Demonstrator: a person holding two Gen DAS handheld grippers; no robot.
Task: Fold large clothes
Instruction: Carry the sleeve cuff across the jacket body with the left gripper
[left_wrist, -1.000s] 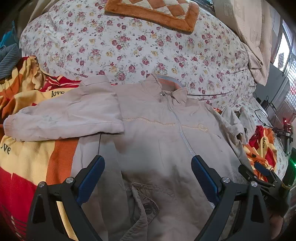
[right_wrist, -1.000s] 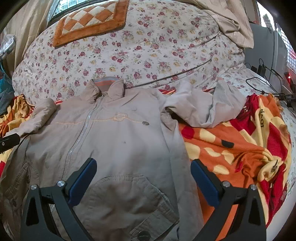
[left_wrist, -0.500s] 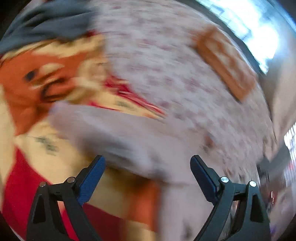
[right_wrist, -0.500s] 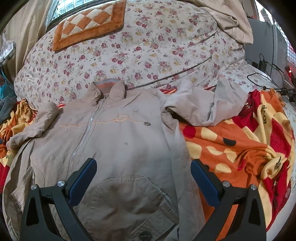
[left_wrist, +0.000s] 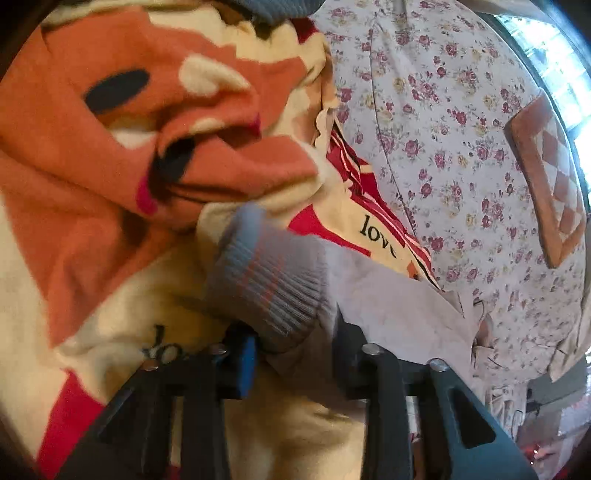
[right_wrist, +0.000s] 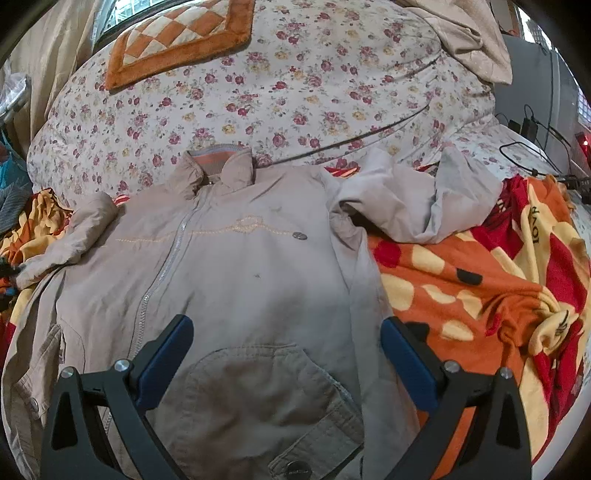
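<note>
A beige zip-up jacket (right_wrist: 236, 273) lies front-up on the bed, collar toward the far side. Its one sleeve (right_wrist: 417, 210) is crumpled at the upper right; the other sleeve (right_wrist: 74, 240) stretches to the left. My left gripper (left_wrist: 293, 345) is closed on that sleeve's ribbed grey cuff (left_wrist: 266, 280), with the sleeve fabric (left_wrist: 399, 306) trailing to the right. My right gripper (right_wrist: 286, 350) is open and empty, hovering over the jacket's lower front near a flap pocket (right_wrist: 266, 398).
An orange, red and cream blanket (right_wrist: 480, 295) lies under the jacket and shows bunched up in the left wrist view (left_wrist: 129, 155). A floral quilt (right_wrist: 277, 96) with an orange checked cushion (right_wrist: 177, 37) lies behind. Cables (right_wrist: 532, 136) sit at far right.
My left gripper swung left from over the jacket front to the sleeve end and closed on the cuff. My right gripper has stayed nearly still and open.
</note>
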